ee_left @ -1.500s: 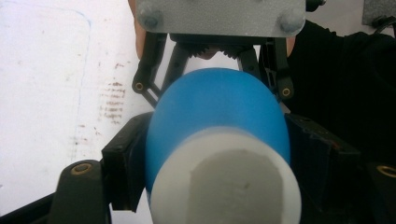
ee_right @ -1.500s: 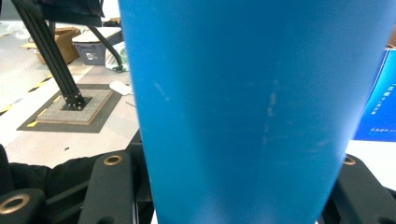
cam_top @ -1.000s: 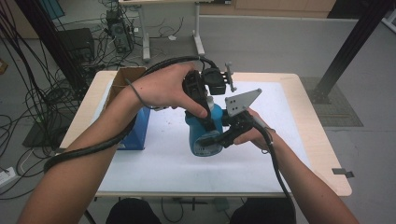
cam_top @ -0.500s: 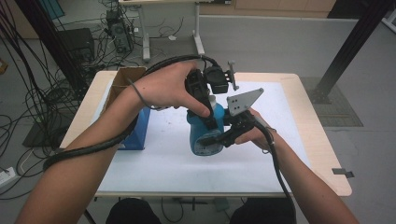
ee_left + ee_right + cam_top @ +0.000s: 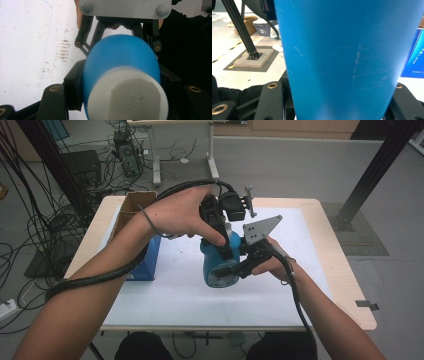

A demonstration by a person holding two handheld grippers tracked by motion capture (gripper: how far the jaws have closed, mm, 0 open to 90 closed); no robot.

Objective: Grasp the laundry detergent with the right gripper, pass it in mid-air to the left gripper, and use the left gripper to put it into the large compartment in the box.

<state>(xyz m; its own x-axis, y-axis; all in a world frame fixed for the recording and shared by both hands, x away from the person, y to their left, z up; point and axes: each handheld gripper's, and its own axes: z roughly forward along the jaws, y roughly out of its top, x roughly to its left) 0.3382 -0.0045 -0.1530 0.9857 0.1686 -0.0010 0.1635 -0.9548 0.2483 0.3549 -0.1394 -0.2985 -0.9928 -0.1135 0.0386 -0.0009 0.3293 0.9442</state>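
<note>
A blue bottle [image 5: 210, 260] with a white cap [image 5: 127, 97] is held above the white mat between both grippers. My left gripper [image 5: 227, 245] comes down from above, and its jaws are shut on the bottle's upper part just below the cap [image 5: 122, 90]. From the right side my right gripper [image 5: 226, 271] is shut on the blue body [image 5: 349, 62], which stands between its jaws [image 5: 337, 105]. The right gripper's grey plate [image 5: 125, 7] appears beyond the bottle in the left gripper view.
A white mat [image 5: 175, 295] covers the wooden table [image 5: 345, 285]. At the table's left stand a blue box [image 5: 150, 260] and an open cardboard box [image 5: 132, 207]. A black frame post [image 5: 375, 170] rises beyond the far right corner.
</note>
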